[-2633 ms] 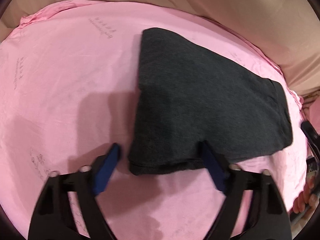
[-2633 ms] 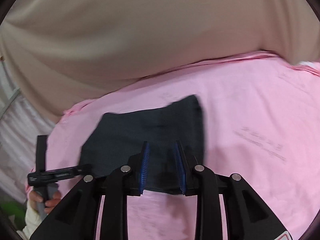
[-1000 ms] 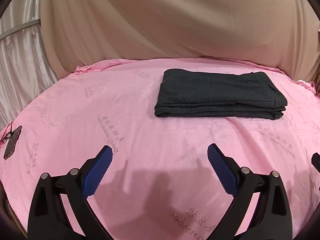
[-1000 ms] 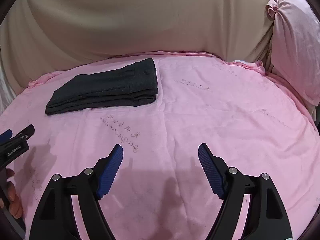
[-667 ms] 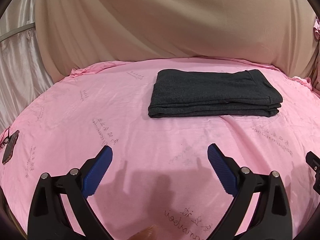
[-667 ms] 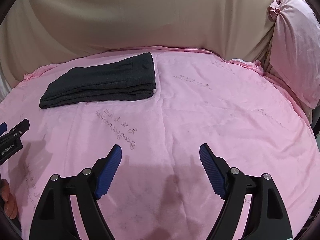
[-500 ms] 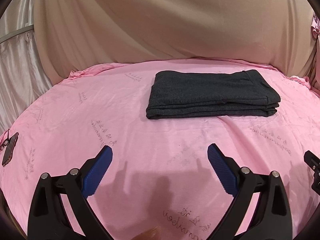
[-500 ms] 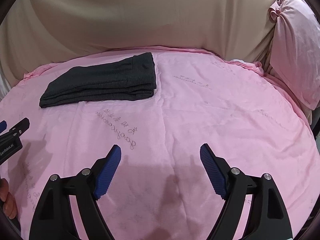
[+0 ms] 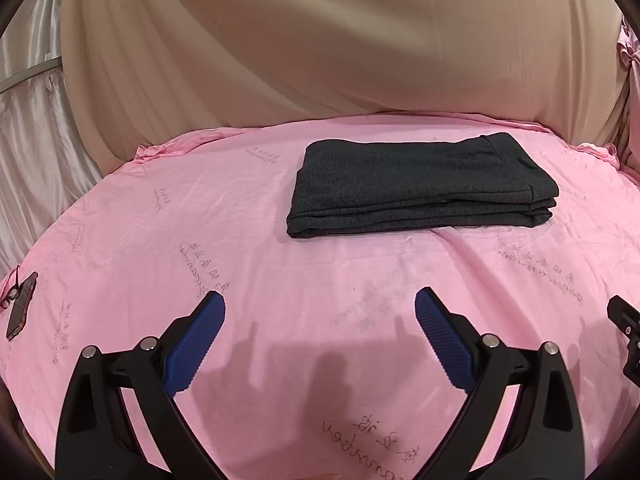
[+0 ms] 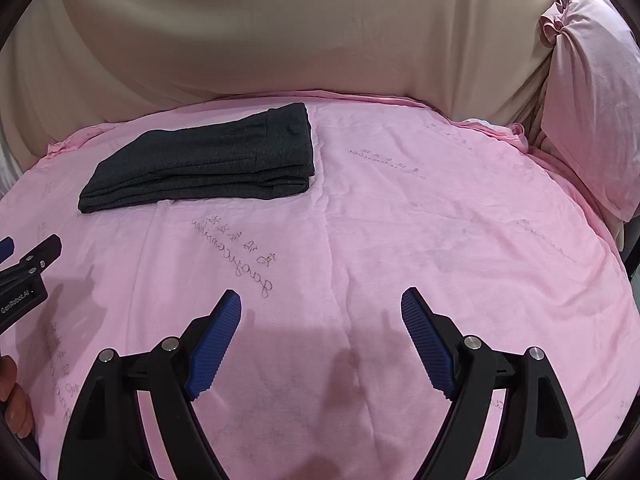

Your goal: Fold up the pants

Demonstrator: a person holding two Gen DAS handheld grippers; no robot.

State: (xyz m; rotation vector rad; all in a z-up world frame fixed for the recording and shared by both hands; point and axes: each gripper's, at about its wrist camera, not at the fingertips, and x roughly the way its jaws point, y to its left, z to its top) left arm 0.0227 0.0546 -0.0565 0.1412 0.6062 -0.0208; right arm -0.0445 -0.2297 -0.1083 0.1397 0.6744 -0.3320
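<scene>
We see the dark grey pants (image 9: 420,188) lying as a flat folded stack on the far side of the pink bed sheet (image 9: 320,280), so the folding looks finished. Our left gripper (image 9: 320,312) and right gripper (image 10: 320,312) hover near us, well apart from the pants, jaws wide apart and empty.

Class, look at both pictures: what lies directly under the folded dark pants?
The folded pants rest on the pink sheet, which shows all around them. The patch of sheet beneath them, and anything under it, is covered and cannot be seen.
</scene>
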